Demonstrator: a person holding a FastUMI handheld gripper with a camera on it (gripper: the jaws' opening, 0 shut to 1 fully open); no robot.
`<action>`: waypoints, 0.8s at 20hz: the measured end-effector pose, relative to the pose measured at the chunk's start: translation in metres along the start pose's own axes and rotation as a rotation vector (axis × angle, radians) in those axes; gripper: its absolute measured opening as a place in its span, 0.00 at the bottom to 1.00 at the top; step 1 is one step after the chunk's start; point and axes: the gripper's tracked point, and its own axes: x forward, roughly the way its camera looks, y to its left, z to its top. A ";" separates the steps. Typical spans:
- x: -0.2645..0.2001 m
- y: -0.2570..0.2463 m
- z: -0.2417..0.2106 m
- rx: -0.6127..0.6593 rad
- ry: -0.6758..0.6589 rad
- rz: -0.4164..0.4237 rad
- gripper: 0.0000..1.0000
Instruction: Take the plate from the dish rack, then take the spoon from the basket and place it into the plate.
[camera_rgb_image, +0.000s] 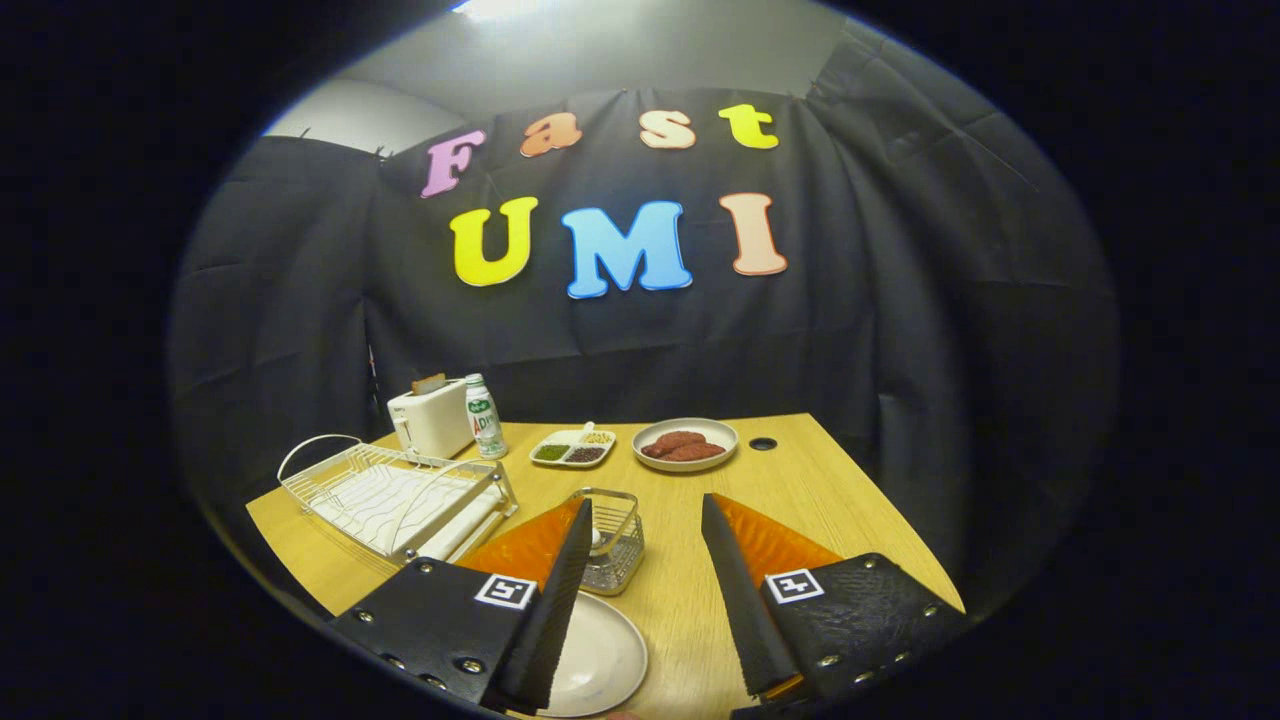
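Observation:
A white round plate (598, 655) lies flat on the wooden table (800, 500), partly under my left finger. The small wire basket (612, 540) stands just beyond it, close ahead of the left fingertip, with a pale spoon handle showing inside. The white wire dish rack (395, 495) sits further left and holds no plate. My gripper (645, 520) hovers above the table with its fingers wide apart and nothing between them.
A white toaster (430, 415) and a small bottle (485, 415) stand at the back left. A divided tray of seasonings (572, 450) and a bowl of reddish food (685, 445) sit at the back centre. A cable hole (763, 443) lies near the far right edge.

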 end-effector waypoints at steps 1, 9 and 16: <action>0.004 0.004 0.000 -0.026 -0.031 0.015 0.69; 0.061 0.011 -0.023 -0.062 -0.081 0.006 0.69; 0.093 0.013 -0.046 0.022 -0.062 -0.027 0.66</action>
